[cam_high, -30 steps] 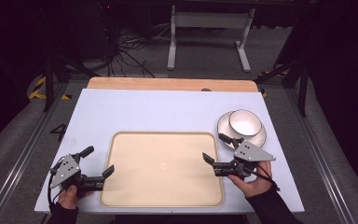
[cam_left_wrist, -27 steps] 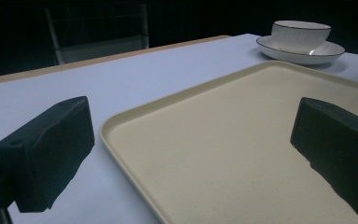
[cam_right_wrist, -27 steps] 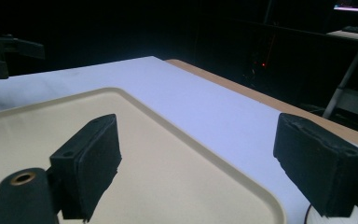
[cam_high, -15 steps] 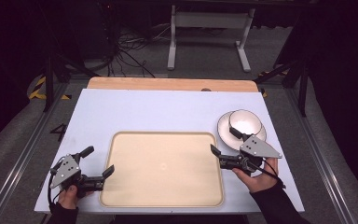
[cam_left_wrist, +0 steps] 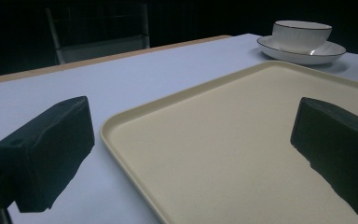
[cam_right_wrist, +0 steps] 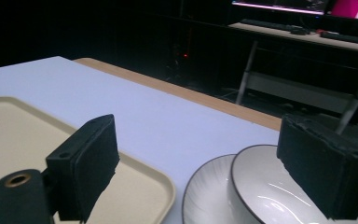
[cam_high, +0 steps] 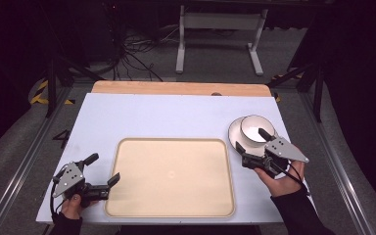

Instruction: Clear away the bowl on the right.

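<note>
Tabletop (cam_high: 166, 117), pale blue: beige tray (cam_high: 171, 176) central; bowl (cam_high: 254, 128) on saucer (cam_high: 236, 136), right. Right claw (cam_high: 252, 147), wide, has advanced to the bowl, one jaw over it. Left claw (cam_high: 103, 169), wide, unmoved at tray corner.

White bowl (cam_high: 254, 129) upright on white saucer (cam_high: 236, 136), right of tray (cam_high: 127, 196)

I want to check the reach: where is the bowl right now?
In the high view the bowl sits on a plate at the table's right side, right of the tray, just ahead of the right gripper.
</note>
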`<state>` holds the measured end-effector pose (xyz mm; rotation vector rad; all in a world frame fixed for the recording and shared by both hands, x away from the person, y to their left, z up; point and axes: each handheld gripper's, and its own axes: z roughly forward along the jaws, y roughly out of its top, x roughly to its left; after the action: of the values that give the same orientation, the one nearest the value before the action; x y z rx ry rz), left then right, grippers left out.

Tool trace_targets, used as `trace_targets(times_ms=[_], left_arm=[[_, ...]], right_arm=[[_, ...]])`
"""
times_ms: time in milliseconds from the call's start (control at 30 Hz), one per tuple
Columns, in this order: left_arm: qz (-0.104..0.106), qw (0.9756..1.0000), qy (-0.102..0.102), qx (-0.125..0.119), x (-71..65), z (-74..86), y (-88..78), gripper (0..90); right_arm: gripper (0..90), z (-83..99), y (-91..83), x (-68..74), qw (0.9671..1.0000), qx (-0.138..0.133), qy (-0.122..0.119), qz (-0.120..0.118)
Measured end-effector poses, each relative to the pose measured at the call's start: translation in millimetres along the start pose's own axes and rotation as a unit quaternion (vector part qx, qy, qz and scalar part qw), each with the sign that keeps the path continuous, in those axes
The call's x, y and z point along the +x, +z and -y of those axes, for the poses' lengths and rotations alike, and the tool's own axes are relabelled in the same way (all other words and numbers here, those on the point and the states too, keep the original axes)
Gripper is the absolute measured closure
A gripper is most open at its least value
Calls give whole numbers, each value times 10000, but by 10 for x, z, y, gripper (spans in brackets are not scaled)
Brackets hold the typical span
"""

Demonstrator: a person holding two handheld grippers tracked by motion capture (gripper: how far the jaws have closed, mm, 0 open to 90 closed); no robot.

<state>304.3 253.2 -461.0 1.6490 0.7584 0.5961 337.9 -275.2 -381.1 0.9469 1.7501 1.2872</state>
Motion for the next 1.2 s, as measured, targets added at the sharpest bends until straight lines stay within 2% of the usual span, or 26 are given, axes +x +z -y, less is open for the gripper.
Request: trace_targets(times_ms=[67,167,400,667,933,1200], left_arm=[[0,10000,-2,1,0,0,0,1],[-4,10000,-3,1,0,0,0,1],[-7,10000,-7,-1,0,0,0,1],[-9,10000,-4,2,0,0,0,1],[-8,10000,0,0,3,0,0,1],[-5,10000,2,1,3,0,-1,2]], right_arm=[[141,-3,-5,-26,9998,42,-17,208],[147,-1,-8,-55,9992,95,42,395],[147,5,-15,-131,9973,143,148,707],[139,-8,-23,-235,9958,214,236,863],[138,-79,28,-371,9935,406,338,1012],[138,-124,68,-470,9916,464,388,1146]])
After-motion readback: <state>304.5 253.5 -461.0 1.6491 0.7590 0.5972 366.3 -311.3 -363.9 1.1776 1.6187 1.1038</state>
